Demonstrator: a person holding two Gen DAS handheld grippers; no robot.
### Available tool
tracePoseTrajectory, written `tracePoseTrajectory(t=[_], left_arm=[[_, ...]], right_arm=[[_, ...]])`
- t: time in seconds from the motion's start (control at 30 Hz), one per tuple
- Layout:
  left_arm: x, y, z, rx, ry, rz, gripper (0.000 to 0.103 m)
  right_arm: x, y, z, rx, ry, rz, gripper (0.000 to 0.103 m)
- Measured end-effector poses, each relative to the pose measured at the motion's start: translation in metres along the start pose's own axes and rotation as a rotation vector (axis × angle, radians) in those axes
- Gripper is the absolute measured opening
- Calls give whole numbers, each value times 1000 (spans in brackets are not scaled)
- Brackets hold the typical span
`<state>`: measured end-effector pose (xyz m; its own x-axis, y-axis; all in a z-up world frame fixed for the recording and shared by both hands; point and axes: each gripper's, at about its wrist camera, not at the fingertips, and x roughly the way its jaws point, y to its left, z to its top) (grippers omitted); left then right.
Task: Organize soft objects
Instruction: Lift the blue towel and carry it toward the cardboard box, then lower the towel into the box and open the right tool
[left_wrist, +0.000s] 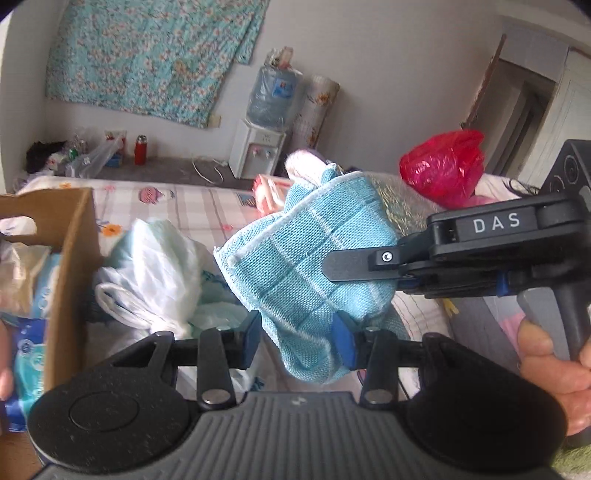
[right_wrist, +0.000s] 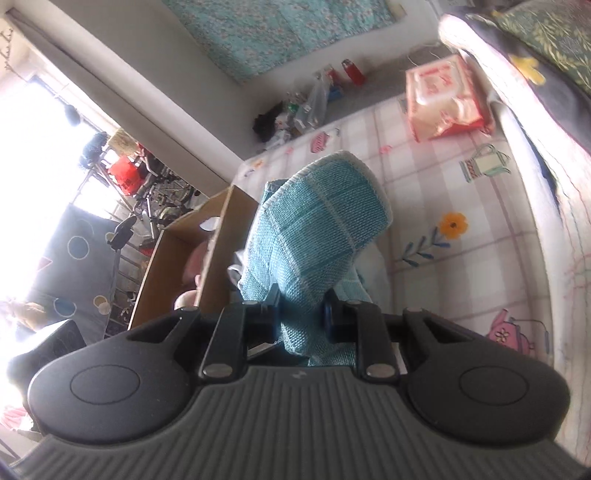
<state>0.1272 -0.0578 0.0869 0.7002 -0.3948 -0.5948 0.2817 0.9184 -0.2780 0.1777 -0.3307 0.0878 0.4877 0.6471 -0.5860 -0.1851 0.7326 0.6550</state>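
- Item: cloth (left_wrist: 314, 254), blue checked weave with white edging, folded thick. We hold it in the air above the bed (left_wrist: 192, 206), between both grippers, clear of the sheet.
- Left gripper (left_wrist: 301, 338): jaws narrowed onto the cloth's lower hanging end; both pads press into the fabric. Firm hold, as far as we can judge.
- Right gripper (right_wrist: 301, 314): jaws nearly shut, pinching a thinner gathered part of the cloth. In the left view it enters from 3 o'clock, its upper finger lying across the fold.
- Box (left_wrist: 70, 258): cardboard, open-topped, at 9 o'clock in the left view and 9 to 10 o'clock of the cloth in the right view. Soft packets already lie inside; we judge it the likely place for the cloth.
- Bag (left_wrist: 155, 266): white plastic, just beside the box wall, at 8 o'clock from the cloth. It may snag a trailing corner.
- Step in hand, by our judgement: carrying the folded cloth toward the box.
- Handling notes: we should keep both pinches closed and travel together, so the fold does not sag open; lift the dangling end above the box wall before crossing; lower it flat inside; release one end first, then the other.
- Packet (right_wrist: 447, 99): pink, at 1 o'clock on the bed, well apart; not yet sorted.
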Motion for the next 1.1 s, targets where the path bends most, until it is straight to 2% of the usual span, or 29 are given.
tracePoseTrajectory(t=[0.17,0.3,0.5,0.67,0.73,0.8,0.93,0.97,1.07,1.1], left_arm=[[-58,57,7,-63,-108,138,43],[-94,114,5,-133,-145,275,43],[-116,200,3,-232,-107,505,46],[-116,251,-6,-307,-43,675,49],[-125,261,-14,-330,-45,692,50],[-134,264,-20,-339,-51,678,50],[-138,255,-27,-307,-50,682,51],[-139,253,-27,-295,-52,685,51],[-138,250,-27,-277,-62,682,51],[-139,249,-27,-275,-69,678,51]], right_arm=[[31,74,15,-97,13,118,19],[90,139,21,-152,89,222,19],[205,217,13,-124,263,315,19],[296,256,-9,-48,366,274,19],[324,267,-24,-39,398,239,19],[347,271,-36,-21,431,201,22],[381,277,-59,-31,481,116,23],[380,283,-60,-62,475,113,27],[368,297,-58,-133,455,98,62],[361,300,-55,-157,435,107,65]])
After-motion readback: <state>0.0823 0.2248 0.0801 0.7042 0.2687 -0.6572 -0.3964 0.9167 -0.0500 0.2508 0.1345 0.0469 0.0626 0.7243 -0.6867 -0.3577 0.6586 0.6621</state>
